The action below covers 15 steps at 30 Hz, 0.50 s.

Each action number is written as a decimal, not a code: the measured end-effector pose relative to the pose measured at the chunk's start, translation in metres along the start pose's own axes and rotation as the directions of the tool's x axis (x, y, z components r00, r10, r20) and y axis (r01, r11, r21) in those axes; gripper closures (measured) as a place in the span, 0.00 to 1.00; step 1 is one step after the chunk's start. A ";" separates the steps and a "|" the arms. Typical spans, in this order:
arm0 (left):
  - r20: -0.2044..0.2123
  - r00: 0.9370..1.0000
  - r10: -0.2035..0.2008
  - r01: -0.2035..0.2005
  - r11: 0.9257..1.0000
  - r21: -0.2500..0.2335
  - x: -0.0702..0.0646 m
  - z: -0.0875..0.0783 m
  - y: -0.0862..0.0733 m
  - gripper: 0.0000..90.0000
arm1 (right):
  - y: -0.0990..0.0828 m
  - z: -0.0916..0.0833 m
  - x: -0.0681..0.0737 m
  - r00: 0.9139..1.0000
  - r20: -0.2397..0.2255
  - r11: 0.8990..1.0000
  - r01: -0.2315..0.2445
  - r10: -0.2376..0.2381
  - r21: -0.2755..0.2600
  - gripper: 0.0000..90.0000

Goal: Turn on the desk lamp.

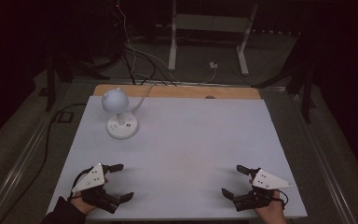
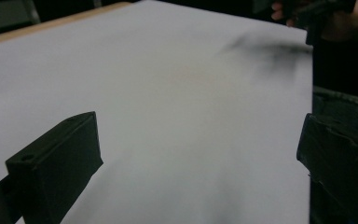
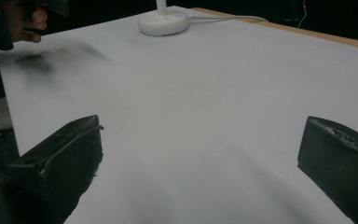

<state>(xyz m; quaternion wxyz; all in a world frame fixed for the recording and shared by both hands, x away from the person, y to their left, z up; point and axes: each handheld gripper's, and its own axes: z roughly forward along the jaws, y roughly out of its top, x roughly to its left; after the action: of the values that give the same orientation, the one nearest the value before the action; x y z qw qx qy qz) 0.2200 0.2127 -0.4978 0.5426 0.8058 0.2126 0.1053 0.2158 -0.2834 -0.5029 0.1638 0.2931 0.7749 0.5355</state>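
white surface (image 1: 191, 140) lies bare between both grippers' wide-spread, empty fingers; lamp (image 1: 119, 114) stands beyond left fingers (image 1: 116, 168); approach slowly.

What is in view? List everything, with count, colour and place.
lamp: 1, white, far left of the table, round base, cord running off the far edge.
table: 1, white top, wooden strip along its far edge.
stand: 1, white, on the floor beyond the table.
cables: several, dark and white, on the floor beyond the table.
left gripper: 1, black, near left, open.
right gripper: 1, black, near right, open.
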 end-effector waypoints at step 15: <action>0.015 0.999 0.040 -0.039 0.999 -0.001 -0.006 -0.002 0.023 0.00 | 0.004 -0.003 0.006 1.000 0.002 0.999 0.007 -0.007 -0.033 0.00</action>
<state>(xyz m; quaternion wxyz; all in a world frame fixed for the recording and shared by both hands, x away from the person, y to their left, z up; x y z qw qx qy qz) 0.2193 0.2042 -0.4757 0.5424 0.8104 0.1924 0.1099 0.2109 -0.2810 -0.4978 0.1712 0.2879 0.7668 0.5475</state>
